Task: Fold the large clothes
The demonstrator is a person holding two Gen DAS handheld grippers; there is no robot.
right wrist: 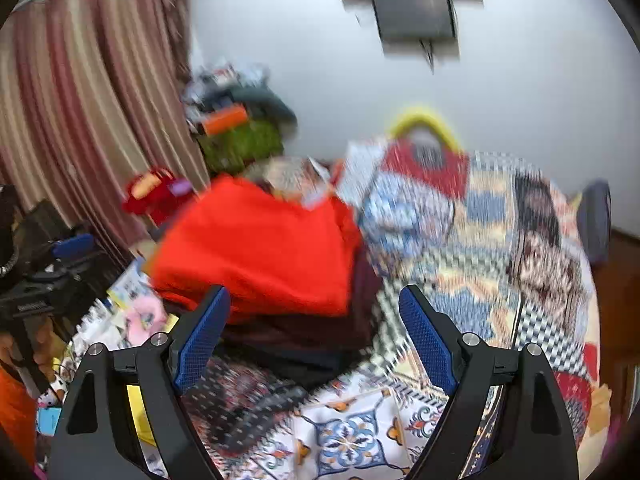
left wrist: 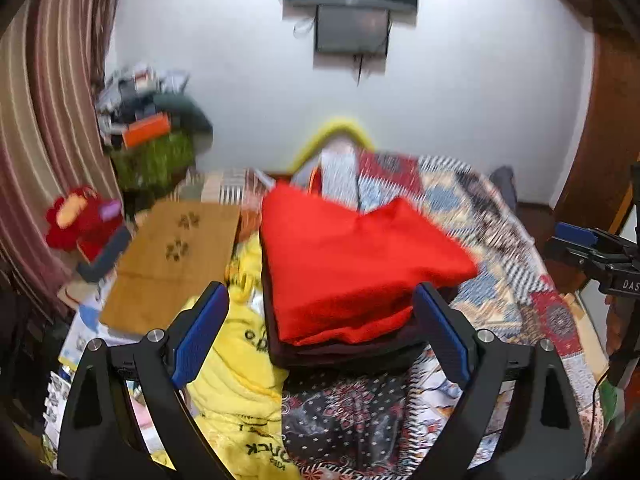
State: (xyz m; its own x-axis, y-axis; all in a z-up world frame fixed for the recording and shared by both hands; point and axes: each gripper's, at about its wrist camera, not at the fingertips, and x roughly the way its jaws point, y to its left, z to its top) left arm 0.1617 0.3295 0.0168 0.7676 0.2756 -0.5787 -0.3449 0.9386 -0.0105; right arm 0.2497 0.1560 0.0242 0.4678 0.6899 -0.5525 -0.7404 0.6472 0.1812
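Fingers (left wrist: 218,316) of my left gripper (left wrist: 320,320) spread wide, holding nothing, just before the folded red garment (left wrist: 352,264) atop a dark folded stack (left wrist: 340,354) on the patchwork-quilted bed (left wrist: 500,240). My right gripper (right wrist: 316,316) gapes wide too, empty, near that stack.

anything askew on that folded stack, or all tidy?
Slightly off. The red garment on top of the dark folded pile sits skewed: its right corner overhangs the pile and its far edge is bunched. Both the left gripper and right gripper are open, holding nothing.
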